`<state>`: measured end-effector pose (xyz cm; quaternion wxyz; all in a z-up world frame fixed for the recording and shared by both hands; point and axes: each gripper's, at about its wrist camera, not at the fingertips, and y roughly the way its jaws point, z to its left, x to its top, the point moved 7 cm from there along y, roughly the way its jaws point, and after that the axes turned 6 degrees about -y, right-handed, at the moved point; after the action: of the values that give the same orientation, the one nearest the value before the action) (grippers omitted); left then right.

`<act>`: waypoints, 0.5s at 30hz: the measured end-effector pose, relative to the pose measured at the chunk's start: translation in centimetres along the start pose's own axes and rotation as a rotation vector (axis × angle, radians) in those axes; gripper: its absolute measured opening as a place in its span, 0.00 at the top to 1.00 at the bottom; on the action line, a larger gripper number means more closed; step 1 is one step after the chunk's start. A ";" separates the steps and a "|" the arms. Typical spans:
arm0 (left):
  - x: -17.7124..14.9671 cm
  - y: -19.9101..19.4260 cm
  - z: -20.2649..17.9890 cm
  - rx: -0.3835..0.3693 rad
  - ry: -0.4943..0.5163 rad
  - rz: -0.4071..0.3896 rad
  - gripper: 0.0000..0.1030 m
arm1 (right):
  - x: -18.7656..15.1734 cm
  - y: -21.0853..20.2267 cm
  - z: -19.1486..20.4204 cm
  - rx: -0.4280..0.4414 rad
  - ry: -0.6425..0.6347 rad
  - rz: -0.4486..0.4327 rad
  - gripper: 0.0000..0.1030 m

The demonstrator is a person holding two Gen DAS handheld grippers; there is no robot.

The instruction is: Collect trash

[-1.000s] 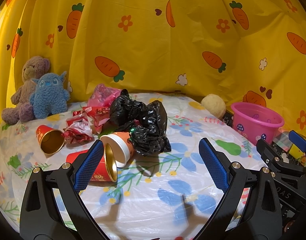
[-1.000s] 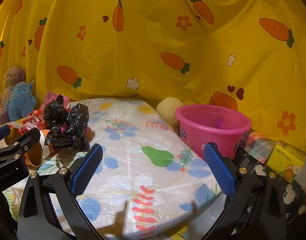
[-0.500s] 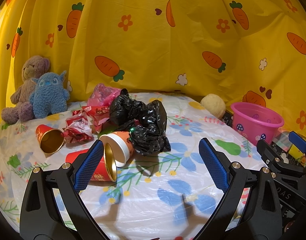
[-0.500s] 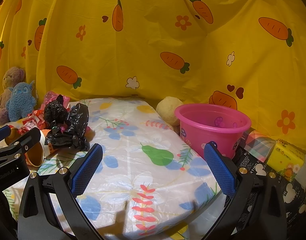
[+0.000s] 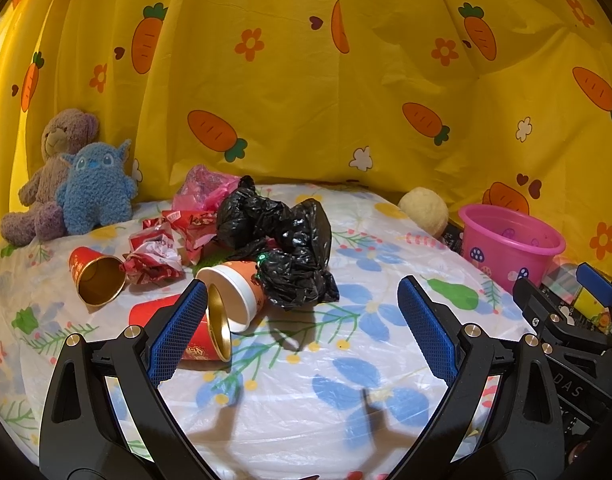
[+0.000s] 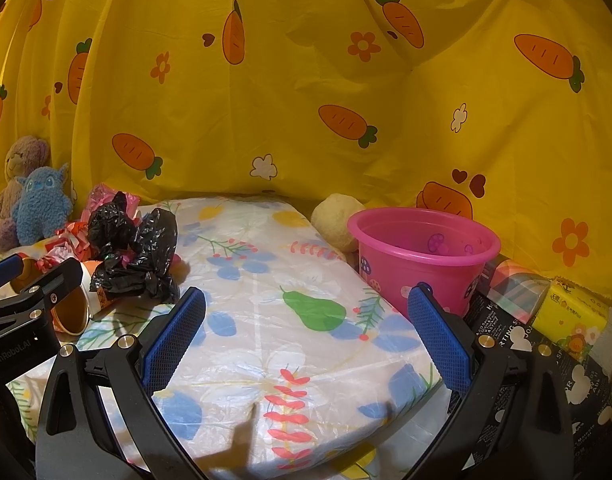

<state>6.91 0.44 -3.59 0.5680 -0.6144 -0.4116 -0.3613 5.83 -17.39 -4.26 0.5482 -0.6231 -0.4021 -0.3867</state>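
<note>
Your left claw [image 5: 302, 328] released and empty above floral surface [image 5: 345, 392], right claw [image 6: 306, 332] likewise released, black bag [image 5: 290, 248] amid paper cups [image 5: 234, 296], pink bucket [image 6: 425, 256] at right edge

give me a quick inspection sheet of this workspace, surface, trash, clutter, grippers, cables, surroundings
Surface: table under a floral plastic cover.
Job's things: crumpled black bag, red wrappers, pink bag, three tipped paper cups, gold-lined, white-lined, red; pink bucket at the table's right edge, looks empty.
Clutter: bear and blue plush at back left; cream plush ball; yellow tissue pack; printed black box.
Grippers: left gripper open, empty; right gripper open, empty.
Cables: nothing seen.
Surroundings: yellow carrot-print cloth behind.
</note>
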 end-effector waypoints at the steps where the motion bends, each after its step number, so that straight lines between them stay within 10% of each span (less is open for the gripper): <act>1: 0.0 0.0 0.0 0.001 0.002 -0.001 0.08 | -0.1 0.0 -0.2 0.000 -0.001 -0.001 0.05; 15: 0.4 -0.5 -0.1 -0.011 0.002 -0.008 0.08 | 0.1 -0.2 -0.2 -0.002 0.001 -0.003 0.05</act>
<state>6.64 0.42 -2.99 0.5635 -0.6154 -0.4113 -0.3667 5.69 -17.54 -4.07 0.5474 -0.6228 -0.4025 -0.3880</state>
